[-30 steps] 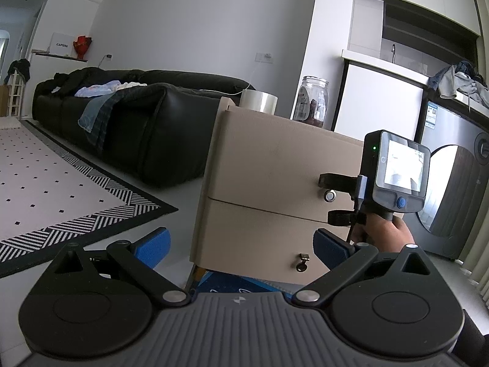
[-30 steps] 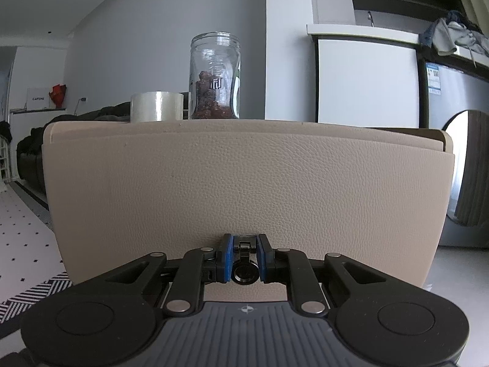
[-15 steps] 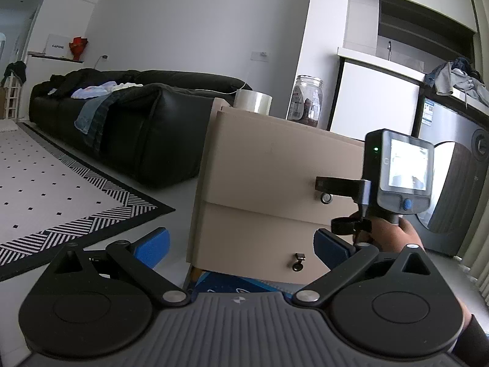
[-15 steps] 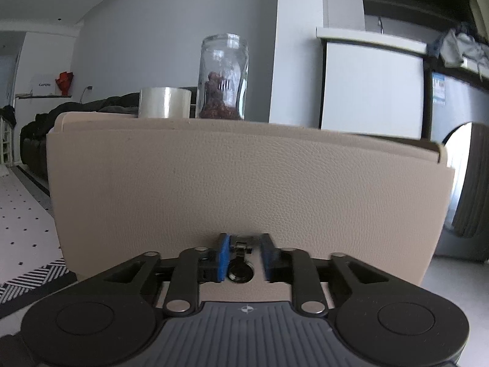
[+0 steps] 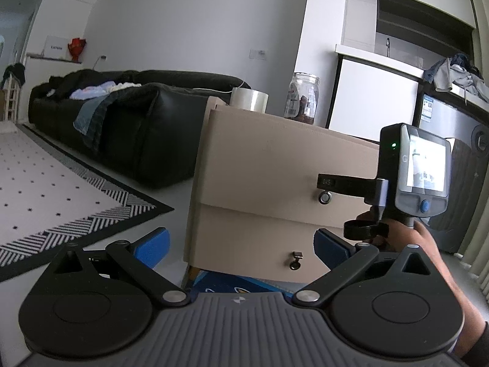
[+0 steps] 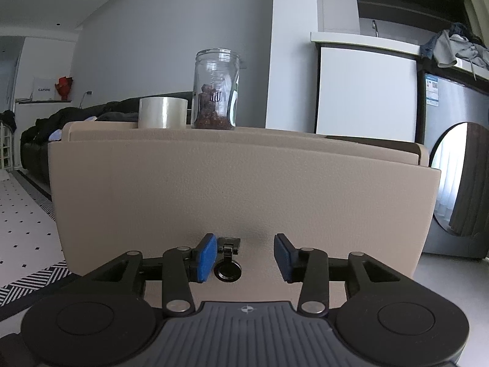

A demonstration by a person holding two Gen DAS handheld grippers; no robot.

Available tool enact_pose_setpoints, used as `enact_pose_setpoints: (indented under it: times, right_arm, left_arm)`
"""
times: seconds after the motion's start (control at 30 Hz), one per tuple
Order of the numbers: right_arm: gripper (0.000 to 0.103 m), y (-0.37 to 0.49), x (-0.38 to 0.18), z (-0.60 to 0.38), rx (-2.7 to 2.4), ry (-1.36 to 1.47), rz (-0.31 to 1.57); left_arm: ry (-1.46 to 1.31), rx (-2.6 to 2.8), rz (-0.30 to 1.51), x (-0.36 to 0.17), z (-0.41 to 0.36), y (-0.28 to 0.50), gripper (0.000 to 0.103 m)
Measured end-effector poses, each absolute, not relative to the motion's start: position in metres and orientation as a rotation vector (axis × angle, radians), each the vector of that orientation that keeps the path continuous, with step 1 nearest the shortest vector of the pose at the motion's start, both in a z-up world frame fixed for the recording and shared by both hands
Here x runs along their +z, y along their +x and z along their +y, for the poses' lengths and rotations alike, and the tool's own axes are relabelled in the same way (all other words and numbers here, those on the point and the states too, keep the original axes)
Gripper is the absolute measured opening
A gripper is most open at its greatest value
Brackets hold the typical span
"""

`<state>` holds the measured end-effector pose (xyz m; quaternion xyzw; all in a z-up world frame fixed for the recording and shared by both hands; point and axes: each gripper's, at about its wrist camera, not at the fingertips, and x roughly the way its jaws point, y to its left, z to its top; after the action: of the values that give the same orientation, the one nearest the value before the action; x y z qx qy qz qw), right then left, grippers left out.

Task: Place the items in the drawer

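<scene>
In the left wrist view, the left hand-held gripper (image 5: pixel 241 246) gapes wide, empty, before a beige leather-grain nightstand (image 5: pixel 269 165); a tape roll (image 5: pixel 249 100) and glass jar (image 5: pixel 301 98) stand at 12 o'clock. In the right wrist view, the right hand-held gripper (image 6: pixel 245 257) stands parted, its blue pads flanking the metal ring pull (image 6: pixel 227 270) of the top drawer (image 6: pixel 244 195), whose inside is hidden.

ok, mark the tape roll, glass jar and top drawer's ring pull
tape roll (image 6: pixel 163 113), right wrist view, front wall
glass jar (image 6: pixel 216 91), right wrist view, mid body
ring pull (image 6: pixel 227 270), right wrist view, ring
</scene>
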<state>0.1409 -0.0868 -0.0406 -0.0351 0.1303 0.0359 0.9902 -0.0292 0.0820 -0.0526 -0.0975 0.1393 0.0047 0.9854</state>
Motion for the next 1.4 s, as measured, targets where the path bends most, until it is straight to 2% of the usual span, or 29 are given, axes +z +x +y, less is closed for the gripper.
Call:
enact_pose_setpoints:
  times: [0.43,0.63,1.4]
  right_arm:
    - [0.046,0.113,-0.046,-0.093,0.093,-0.066,0.288]
    - [0.053,0.093,-0.05,-0.099,0.095,-0.075,0.293]
    - [0.057,0.033,-0.061,-0.134,0.089,-0.053,0.3]
  left_arm:
    - [-0.147,-0.007,0.254,-0.045,0.068,-0.024,0.103]
    - [-0.122,-0.015,0.246,-0.043,0.058,-0.022,0.103]
    - [-0.061,-0.014,0.298,-0.052,0.033,-0.01,0.103]
